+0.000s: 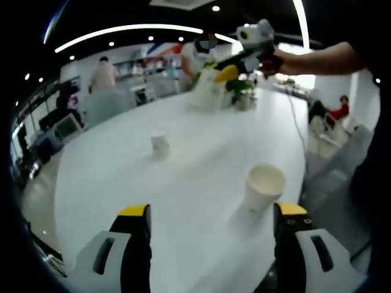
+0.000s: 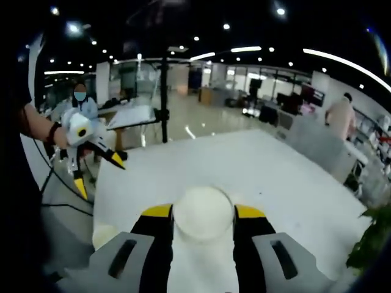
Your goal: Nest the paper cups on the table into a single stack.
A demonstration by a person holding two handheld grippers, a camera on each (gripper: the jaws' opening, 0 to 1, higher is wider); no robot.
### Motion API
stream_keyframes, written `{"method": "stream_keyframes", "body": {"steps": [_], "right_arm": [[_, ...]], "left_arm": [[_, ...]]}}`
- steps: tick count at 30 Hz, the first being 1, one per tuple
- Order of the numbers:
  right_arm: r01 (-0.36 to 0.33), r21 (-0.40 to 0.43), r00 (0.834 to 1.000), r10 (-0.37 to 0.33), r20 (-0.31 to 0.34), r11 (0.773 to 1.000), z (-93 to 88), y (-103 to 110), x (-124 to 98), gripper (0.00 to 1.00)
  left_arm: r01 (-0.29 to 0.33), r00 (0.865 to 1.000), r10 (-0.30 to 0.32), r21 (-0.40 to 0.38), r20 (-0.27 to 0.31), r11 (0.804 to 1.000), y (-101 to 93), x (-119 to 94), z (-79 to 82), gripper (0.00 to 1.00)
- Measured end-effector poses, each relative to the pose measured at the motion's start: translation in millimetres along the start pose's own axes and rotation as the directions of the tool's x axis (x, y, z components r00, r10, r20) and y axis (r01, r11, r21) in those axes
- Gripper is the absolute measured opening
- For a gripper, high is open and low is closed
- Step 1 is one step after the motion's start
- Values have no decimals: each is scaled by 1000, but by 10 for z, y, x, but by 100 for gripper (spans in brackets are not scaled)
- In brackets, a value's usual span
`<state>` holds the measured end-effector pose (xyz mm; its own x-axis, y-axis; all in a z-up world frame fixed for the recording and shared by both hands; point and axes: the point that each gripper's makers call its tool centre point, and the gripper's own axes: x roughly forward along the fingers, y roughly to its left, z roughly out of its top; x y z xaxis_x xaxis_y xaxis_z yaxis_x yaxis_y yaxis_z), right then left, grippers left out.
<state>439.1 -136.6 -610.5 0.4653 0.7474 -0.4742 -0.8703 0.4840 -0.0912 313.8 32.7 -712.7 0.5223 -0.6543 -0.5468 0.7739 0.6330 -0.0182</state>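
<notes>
Right gripper view: my right gripper [image 2: 203, 221] clamps a paper cup [image 2: 203, 213] above the white table [image 2: 275, 177]; my left gripper [image 1: 211, 213] hangs wide apart near another cup [image 1: 264, 186]

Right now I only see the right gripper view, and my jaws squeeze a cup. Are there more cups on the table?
Observer: Yes. Besides your held cup, the left gripper view shows two more on the table.
Operator: Is the near cup the right way up?
Observer: Yes, it stands mouth up, just ahead of the left gripper, near one open jaw.
Operator: And the other?
Observer: The far cup sits alone, mid-table.
</notes>
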Motion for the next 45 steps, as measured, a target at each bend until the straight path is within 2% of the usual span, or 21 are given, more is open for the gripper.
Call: {"method": "stream_keyframes", "body": {"steps": [9,17,19,24,25,30,33,37,45], "right_arm": [[0,54,997,-4,73,999,93,215,-126,34],[-10,90,997,3,81,996,-39,461,-121,34],[-15,124,995,2,103,992,-48,519,-126,34],[-22,149,995,7,101,989,-152,623,-92,34],[-26,158,994,10,105,987,-158,637,-90,34],[-39,172,993,19,117,984,-128,681,-95,34],[-56,172,990,33,134,984,-83,735,-101,34],[-75,181,987,46,157,981,-52,819,-92,34],[-107,208,981,69,181,972,-57,946,-57,34]], "left_arm": [[17,1000,-17,-8,13,1000,-6,60,68,81],[33,999,-32,-15,23,999,-47,104,114,81],[38,999,-37,-28,26,999,-53,124,113,81],[66,997,-64,-41,49,997,-122,157,212,77],[83,995,-80,-54,68,995,-148,167,259,75],[112,991,-107,-63,75,992,-225,214,313,74],[126,986,-114,-100,122,987,-270,214,427,73],[160,978,-138,-140,157,977,-363,234,501,73],[219,959,-180,-169,219,961,-527,255,662,69]]}}
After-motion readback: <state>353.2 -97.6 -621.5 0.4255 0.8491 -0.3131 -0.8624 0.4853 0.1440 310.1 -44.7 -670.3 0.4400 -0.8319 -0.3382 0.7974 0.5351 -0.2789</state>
